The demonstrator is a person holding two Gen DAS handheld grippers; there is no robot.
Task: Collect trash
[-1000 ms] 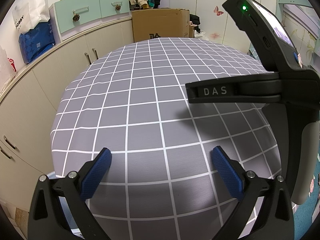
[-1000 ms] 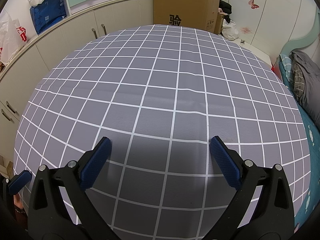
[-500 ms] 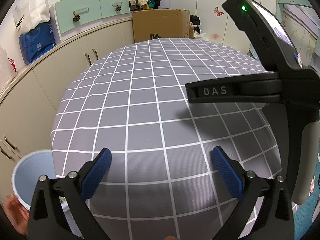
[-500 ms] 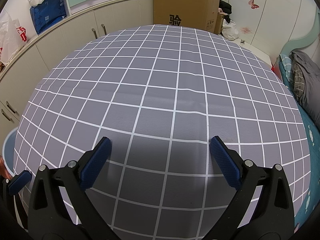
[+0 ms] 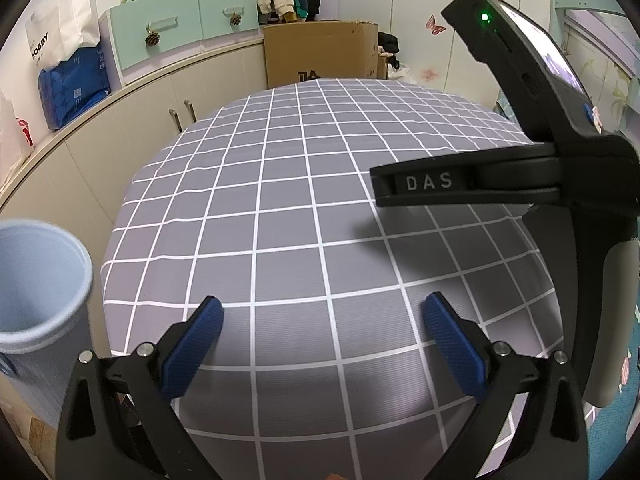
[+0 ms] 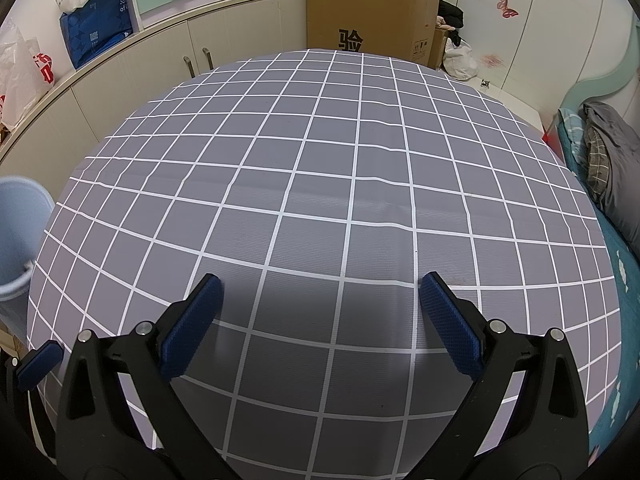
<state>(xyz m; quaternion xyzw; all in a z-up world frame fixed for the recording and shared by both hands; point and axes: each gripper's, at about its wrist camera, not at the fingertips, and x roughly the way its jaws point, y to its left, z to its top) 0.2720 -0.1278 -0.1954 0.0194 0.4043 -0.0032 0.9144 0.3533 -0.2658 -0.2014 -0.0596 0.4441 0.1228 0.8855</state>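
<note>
A pale blue bin (image 5: pixel 36 288) stands at the table's left edge, its mouth showing nothing inside; the right wrist view catches the bin (image 6: pixel 20 240) at far left too. My left gripper (image 5: pixel 320 320) hovers open over the grey checked tablecloth (image 5: pixel 304 184), nothing between its blue pads. My right gripper (image 6: pixel 320 300) is open as well, empty, above the same cloth (image 6: pixel 320 168). In the left wrist view the right gripper's black body (image 5: pixel 560 168) crosses the right side. No trash shows on the cloth.
Cream cabinets (image 5: pixel 132 112) curve along the left and back. A cardboard box (image 6: pixel 372 20) stands behind the table. Bags (image 5: pixel 74 80) rest on the counter. A bed with grey bedding (image 6: pixel 608 160) lies to the right.
The pale blue bin has risen into view at the table's left edge, higher and larger now. Both grippers stay where they were, still open.
</note>
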